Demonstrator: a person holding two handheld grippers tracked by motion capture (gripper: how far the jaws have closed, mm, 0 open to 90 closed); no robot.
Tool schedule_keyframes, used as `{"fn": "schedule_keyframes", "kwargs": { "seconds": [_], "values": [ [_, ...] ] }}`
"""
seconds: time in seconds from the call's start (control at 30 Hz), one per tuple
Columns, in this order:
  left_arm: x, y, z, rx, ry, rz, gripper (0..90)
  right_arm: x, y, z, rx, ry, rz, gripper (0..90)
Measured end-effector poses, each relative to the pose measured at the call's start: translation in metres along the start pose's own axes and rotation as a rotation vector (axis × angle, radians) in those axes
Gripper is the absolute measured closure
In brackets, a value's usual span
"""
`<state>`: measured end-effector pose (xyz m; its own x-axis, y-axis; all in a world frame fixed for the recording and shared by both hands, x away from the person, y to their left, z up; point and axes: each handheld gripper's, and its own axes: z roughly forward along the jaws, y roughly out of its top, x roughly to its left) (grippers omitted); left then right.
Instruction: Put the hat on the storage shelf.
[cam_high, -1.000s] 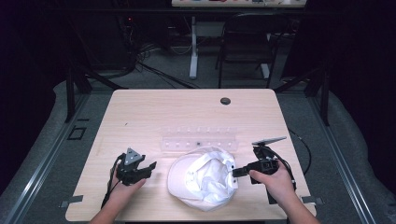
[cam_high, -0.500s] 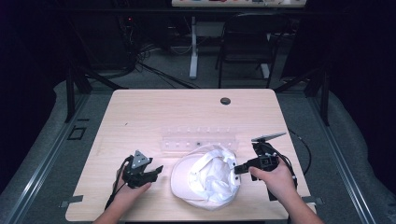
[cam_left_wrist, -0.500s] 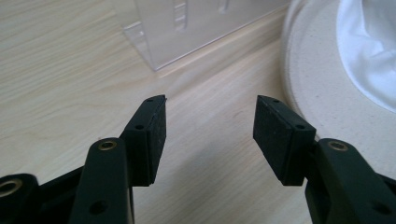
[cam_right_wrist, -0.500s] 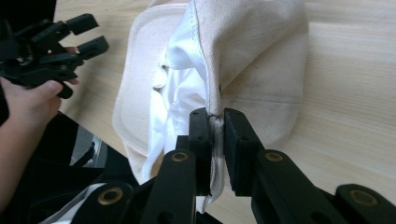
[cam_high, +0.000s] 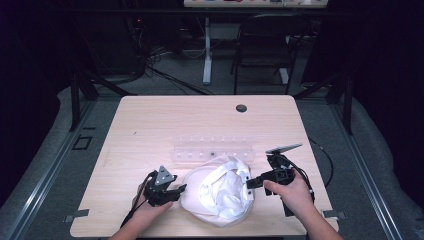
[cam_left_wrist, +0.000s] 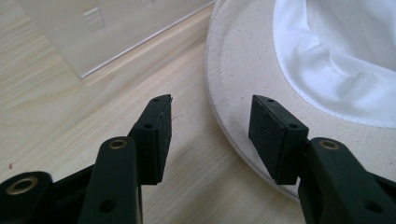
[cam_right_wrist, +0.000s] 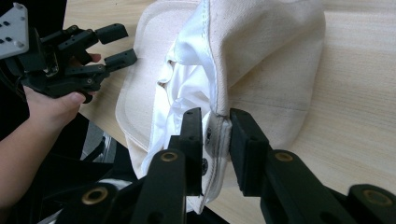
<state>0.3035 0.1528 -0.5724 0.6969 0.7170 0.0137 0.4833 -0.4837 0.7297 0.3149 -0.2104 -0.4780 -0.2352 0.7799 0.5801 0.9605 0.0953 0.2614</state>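
A cream cloth hat (cam_high: 220, 196) with a white lining lies crown-down near the table's front edge. My right gripper (cam_high: 249, 183) is shut on the hat's rim, and in the right gripper view the jaws (cam_right_wrist: 215, 123) pinch the stitched edge (cam_right_wrist: 219, 88) and hold it raised. My left gripper (cam_high: 179, 190) is open at the hat's left side. In the left gripper view its jaws (cam_left_wrist: 210, 130) straddle the edge of the flat brim (cam_left_wrist: 243, 70), one jaw over the wood and one over the brim. The left gripper (cam_right_wrist: 125, 43) is also seen across the hat, held in a hand.
A clear plastic rack (cam_high: 212, 152) lies just behind the hat, and its corner (cam_left_wrist: 107, 28) is close ahead of the left gripper. A black grommet (cam_high: 241, 108) sits near the far edge of the wooden table (cam_high: 165, 120). A chair and cables stand beyond it.
My left gripper has slid right, up to the hat's brim. The right gripper keeps its hold on the rim and has barely moved.
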Motion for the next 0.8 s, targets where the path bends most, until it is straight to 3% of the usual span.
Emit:
{"fn": "schedule_keyframes", "kwargs": {
  "seconds": [0.33,0.5,0.7,0.8],
  "values": [
    [-0.006,0.0,0.001,0.005,0.02,0.048,54.3,-0.009,-0.003,0.006,0.009,0.014,0.029,64.4],
    [-0.007,0.0,0.001,0.002,0.025,0.048,54.5,-0.015,-0.005,0.015,0.025,0.038,0.048,61.8],
    [-0.008,0.0,0.001,0.006,0.024,0.049,54.5,-0.012,-0.005,0.015,0.037,0.063,0.047,66.2],
    [-0.008,0.0,0.002,0.005,0.025,0.048,54.5,-0.007,-0.004,0.013,0.018,0.05,0.06,75.5]
  ]
}}
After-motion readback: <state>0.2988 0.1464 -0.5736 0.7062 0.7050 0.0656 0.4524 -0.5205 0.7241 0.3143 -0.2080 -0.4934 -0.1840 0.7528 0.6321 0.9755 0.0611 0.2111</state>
